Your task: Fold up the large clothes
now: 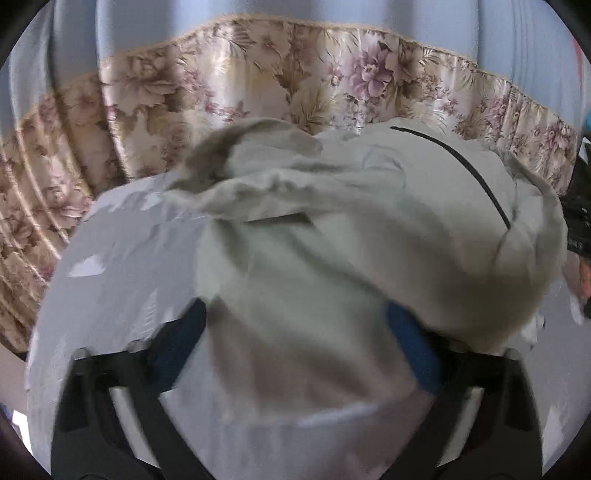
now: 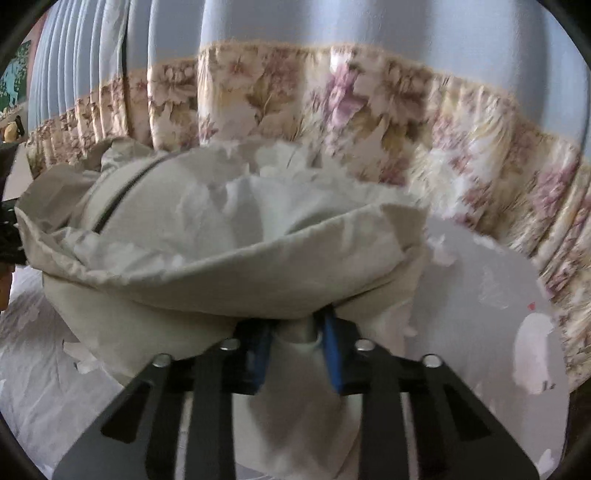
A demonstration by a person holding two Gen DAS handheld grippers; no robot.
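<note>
A large beige garment (image 1: pixel 332 229) with a dark zipper line (image 1: pixel 461 162) lies bunched on a pale grey patterned sheet (image 1: pixel 122 258). My left gripper (image 1: pixel 295 332) has its blue-padded fingers (image 1: pixel 177 347) spread wide, with the cloth draped between them. In the right wrist view the same garment (image 2: pixel 221 258) is heaped in front, its zipper (image 2: pixel 118 203) at the left. My right gripper (image 2: pixel 297 343) is shut on a fold of the garment, its blue pads (image 2: pixel 332 354) pinching the cloth.
A floral frill (image 1: pixel 258 74) runs along the far side of the sheet, below a pale blue curtain (image 1: pixel 258 11). The same frill (image 2: pixel 406 122) shows in the right wrist view. The other gripper's dark body (image 1: pixel 580 221) shows at the right edge.
</note>
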